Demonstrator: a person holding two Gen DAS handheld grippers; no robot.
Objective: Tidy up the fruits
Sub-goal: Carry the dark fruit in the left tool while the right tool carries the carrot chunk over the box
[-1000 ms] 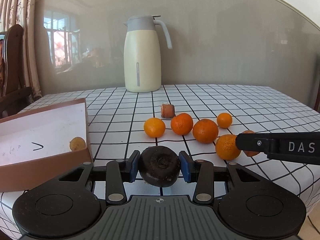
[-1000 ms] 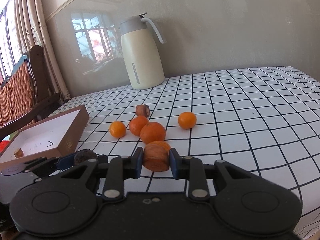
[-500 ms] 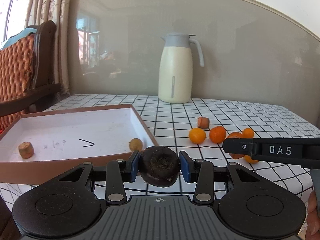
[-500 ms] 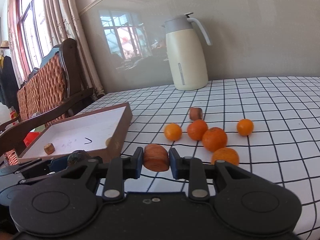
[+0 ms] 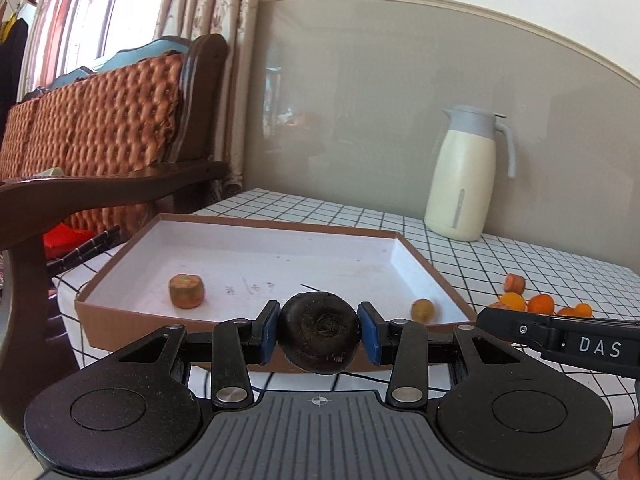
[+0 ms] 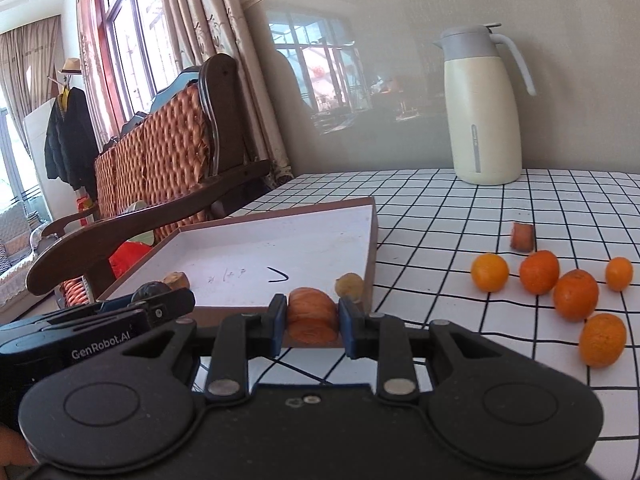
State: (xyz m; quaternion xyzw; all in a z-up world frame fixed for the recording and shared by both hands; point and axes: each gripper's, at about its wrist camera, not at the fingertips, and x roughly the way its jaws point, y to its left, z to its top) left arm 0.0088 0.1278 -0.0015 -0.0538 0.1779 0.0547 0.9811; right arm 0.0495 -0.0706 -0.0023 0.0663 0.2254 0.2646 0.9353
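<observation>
My left gripper (image 5: 319,333) is shut on a dark round fruit (image 5: 319,332) and holds it at the near wall of a brown box with a white floor (image 5: 256,256). My right gripper (image 6: 312,314) is shut on an orange carrot chunk (image 6: 311,312), just before the box's near right corner (image 6: 370,240). In the box lie a carrot chunk (image 5: 186,290) and a small yellowish fruit (image 5: 422,309). Several oranges (image 6: 538,271) and another carrot chunk (image 6: 522,235) lie on the checked tablecloth to the right.
A cream thermos jug (image 5: 460,176) stands at the back of the table by the wall. A wooden chair with a woven back (image 5: 100,128) stands left of the table. The right gripper's body (image 5: 560,336) crosses the left wrist view at the right.
Both grippers have swung left from the oranges toward the box, each keeping its piece. The box now lies straight ahead and closer.
</observation>
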